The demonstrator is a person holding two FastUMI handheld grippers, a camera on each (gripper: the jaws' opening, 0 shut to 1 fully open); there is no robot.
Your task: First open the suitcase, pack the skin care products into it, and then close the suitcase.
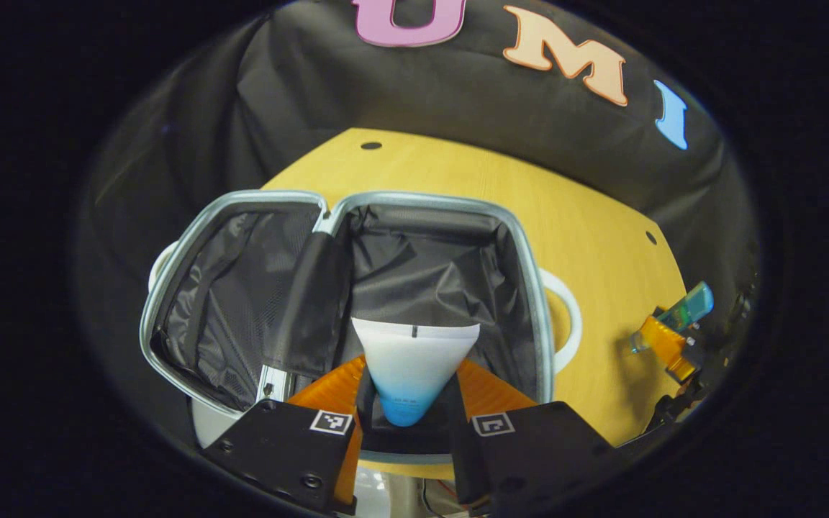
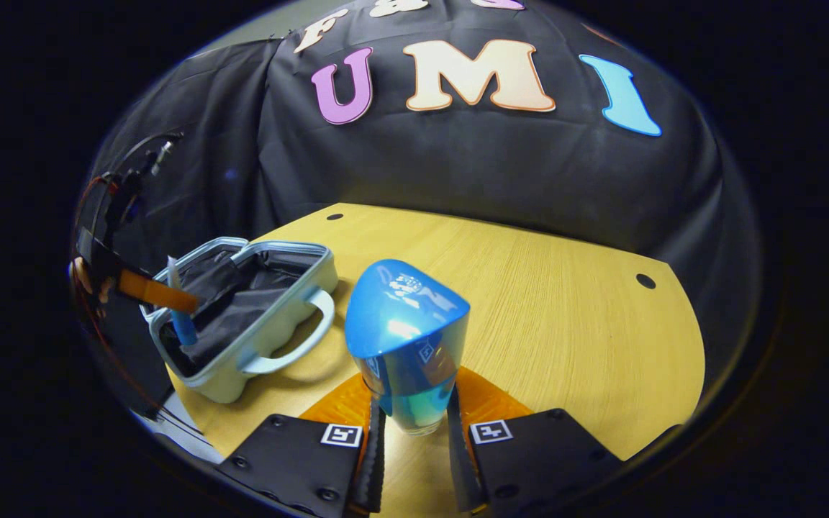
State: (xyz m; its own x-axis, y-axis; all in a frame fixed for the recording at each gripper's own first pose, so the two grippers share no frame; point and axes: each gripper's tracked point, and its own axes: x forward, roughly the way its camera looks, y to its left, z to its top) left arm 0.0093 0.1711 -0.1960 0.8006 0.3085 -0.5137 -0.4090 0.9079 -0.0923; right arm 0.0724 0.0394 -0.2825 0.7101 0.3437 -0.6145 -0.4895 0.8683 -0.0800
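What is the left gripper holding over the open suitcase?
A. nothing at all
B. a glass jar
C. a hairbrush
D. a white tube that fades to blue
D. In the left gripper view, the left gripper has both fingers pressed on the blue end of a white tube, above the dark lining of the open suitcase.

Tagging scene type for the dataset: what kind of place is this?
Likely a staged recording booth, not a home: a bare wooden table backed by a black cloth wall, holding just an open suitcase. Both grippers hold skincare items, a tube and a blue bottle.
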